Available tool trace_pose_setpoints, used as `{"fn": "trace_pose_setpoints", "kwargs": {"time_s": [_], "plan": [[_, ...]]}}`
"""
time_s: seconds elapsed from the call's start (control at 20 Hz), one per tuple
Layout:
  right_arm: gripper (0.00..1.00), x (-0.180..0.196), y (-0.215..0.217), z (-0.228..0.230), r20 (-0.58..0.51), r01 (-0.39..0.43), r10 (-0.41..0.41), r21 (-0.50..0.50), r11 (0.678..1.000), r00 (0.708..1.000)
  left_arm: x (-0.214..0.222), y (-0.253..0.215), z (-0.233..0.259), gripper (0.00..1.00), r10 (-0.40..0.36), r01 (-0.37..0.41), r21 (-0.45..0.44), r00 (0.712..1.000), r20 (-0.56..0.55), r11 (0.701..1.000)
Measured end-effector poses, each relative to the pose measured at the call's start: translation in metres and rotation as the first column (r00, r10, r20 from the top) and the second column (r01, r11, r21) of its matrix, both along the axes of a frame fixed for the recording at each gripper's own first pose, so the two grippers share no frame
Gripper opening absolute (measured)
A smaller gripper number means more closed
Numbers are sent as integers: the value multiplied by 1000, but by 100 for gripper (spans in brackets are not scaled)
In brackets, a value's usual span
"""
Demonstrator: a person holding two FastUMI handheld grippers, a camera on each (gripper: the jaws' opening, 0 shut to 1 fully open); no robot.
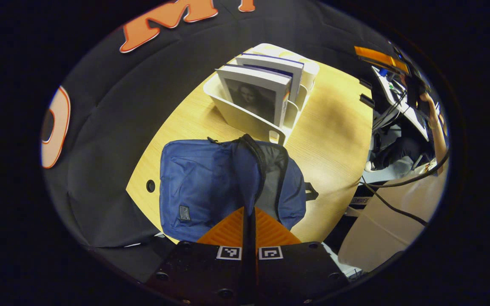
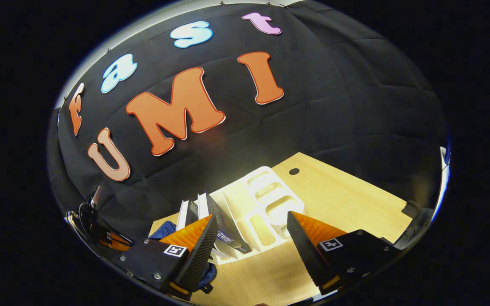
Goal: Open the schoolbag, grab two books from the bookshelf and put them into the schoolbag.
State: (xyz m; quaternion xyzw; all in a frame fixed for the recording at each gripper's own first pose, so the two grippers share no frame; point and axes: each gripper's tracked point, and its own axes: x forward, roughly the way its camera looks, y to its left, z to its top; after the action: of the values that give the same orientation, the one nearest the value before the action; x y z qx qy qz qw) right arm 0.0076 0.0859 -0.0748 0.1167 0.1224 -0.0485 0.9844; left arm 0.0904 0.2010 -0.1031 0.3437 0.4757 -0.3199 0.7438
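Left claw [image 1: 249,229] has its fingers pressed together on the dark zip edge of the blue fabric schoolbag [image 1: 202,182], holding the flap up so the mouth gapes just ahead of its tips. Right claw [image 2: 249,242] stands wide apart, gripping nothing. Between and slightly left of its fingers stand the thin upright books [image 2: 211,221], slotted in the white plastic bookshelf [image 2: 266,204]; their spines run up and away from the claw, covers facing sideways, so the fingers straddle them flatwise. In the left gripper view the books [image 1: 262,85] lie beyond the bag, well apart. Right claw is the nearer one, though how close is probably hard to judge here. Pale wooden table [image 1: 334,127] carries everything.
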Motion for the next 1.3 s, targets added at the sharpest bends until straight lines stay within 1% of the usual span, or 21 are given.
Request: {"fn": "trace_pose_setpoints", "kwargs": {"time_s": [0.1,0.2,0.35,0.5,0.55,0.65,0.8,0.85,0.95,1.05,1.1,1.3], "plan": [[97,-3,13,2,3,1,-1,-34,999,1000,29,17,20,1,-21,19,27,997,76,999],[96,-4,26,5,1,1,-1,-75,997,1000,61,30,45,0,-24,16,49,985,169,999],[97,-3,43,13,3,-10,11,-97,995,1000,83,36,61,0,-26,17,42,972,234,999],[97,8,69,18,-26,-77,75,-89,993,997,99,39,65,0,-33,23,39,960,277,999],[97,13,77,19,-50,-104,99,-105,989,994,101,36,63,1,-30,23,27,961,276,999],[97,27,96,19,-111,-170,153,-168,971,982,99,32,60,0,-30,29,7,962,272,1000],[97,55,134,21,-231,-280,224,-250,927,947,100,28,59,0,-32,38,-17,959,280,999],[97,65,148,22,-261,-314,247,-257,914,933,99,27,58,0,-29,38,-28,961,277,999],[97,84,178,17,-337,-379,293,-225,898,895,98,28,56,0,-15,30,-52,962,271,998],[97,103,198,4,-416,-406,301,-190,894,858,97,31,54,0,-1,21,-72,965,263,997],[97,110,204,-1,-453,-411,293,-188,892,842,95,33,53,0,5,17,-81,966,258,997],[97,134,214,-26,-563,-445,253,-234,865,787,95,38,49,0,20,6,-108,970,243,994]]}}
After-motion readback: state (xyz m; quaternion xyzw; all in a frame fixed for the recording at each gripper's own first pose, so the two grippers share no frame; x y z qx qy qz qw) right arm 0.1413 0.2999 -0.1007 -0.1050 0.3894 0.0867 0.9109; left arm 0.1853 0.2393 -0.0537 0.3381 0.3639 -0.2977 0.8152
